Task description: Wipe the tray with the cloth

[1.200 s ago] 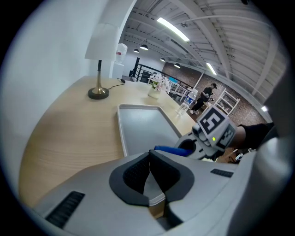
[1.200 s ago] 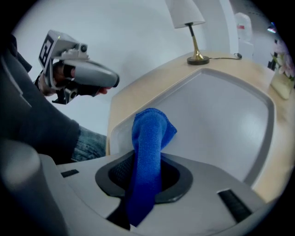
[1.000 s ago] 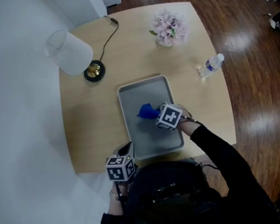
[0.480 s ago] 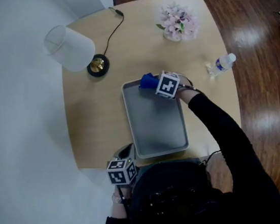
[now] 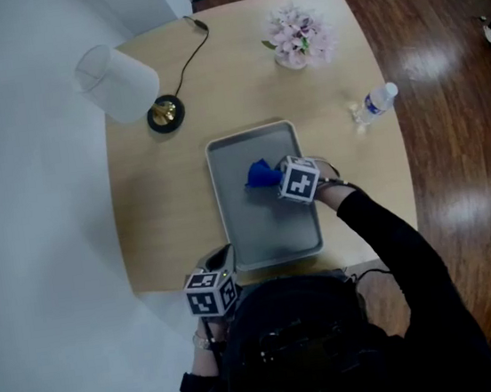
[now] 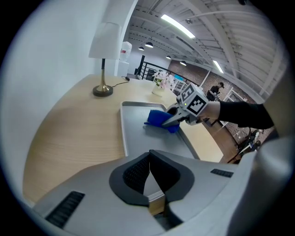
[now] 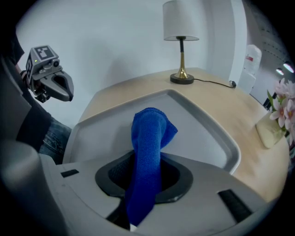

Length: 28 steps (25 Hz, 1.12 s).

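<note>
cloth (image 5: 261, 174), blue, is pinched between the jaws of the right hand-held gripper (image 5: 272, 181). it bunches out just past the tips and rests on the grey tray (image 5: 241, 227) directly below that gripper. left hand-held gripper (image 5: 221, 261) has its jaws pressed together with nothing between them. the tray's near corner lies just ahead of its tips, on the table (image 5: 158, 211).
</note>
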Each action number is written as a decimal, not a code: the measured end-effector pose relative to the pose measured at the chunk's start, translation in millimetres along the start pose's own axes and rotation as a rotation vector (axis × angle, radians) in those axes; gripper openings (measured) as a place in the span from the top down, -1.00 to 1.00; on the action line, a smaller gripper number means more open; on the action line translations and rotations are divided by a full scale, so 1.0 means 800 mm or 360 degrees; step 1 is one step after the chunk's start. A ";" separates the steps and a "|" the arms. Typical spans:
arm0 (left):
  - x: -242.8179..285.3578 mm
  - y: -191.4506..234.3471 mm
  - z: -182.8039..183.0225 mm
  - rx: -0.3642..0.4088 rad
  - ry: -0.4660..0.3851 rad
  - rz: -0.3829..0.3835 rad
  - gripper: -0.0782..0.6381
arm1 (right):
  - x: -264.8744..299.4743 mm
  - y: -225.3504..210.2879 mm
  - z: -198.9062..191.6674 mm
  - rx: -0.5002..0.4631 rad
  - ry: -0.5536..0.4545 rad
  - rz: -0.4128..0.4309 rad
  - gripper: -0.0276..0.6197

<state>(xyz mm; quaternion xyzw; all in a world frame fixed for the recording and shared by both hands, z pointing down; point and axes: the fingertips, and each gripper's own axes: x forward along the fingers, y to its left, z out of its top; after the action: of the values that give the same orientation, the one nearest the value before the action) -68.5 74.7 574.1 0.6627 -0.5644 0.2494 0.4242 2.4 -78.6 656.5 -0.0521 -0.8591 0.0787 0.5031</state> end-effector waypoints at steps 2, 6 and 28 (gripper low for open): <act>-0.002 -0.005 0.000 0.0016 -0.0011 -0.0008 0.76 | 0.000 0.032 -0.016 -0.0004 0.0011 0.0033 0.58; -0.003 -0.017 -0.005 0.0034 -0.0025 -0.0031 0.76 | -0.001 0.098 -0.043 -0.0029 0.0029 0.0094 0.58; 0.005 -0.055 -0.019 0.0025 -0.0055 -0.0047 0.76 | 0.000 0.228 -0.094 0.0039 0.0058 0.0411 0.59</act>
<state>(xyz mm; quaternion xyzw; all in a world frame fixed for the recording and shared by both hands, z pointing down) -23.1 85.3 572.6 0.6785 -0.5599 0.2361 0.4129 69.8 107.1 658.7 -0.1576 -0.8349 0.1524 0.5049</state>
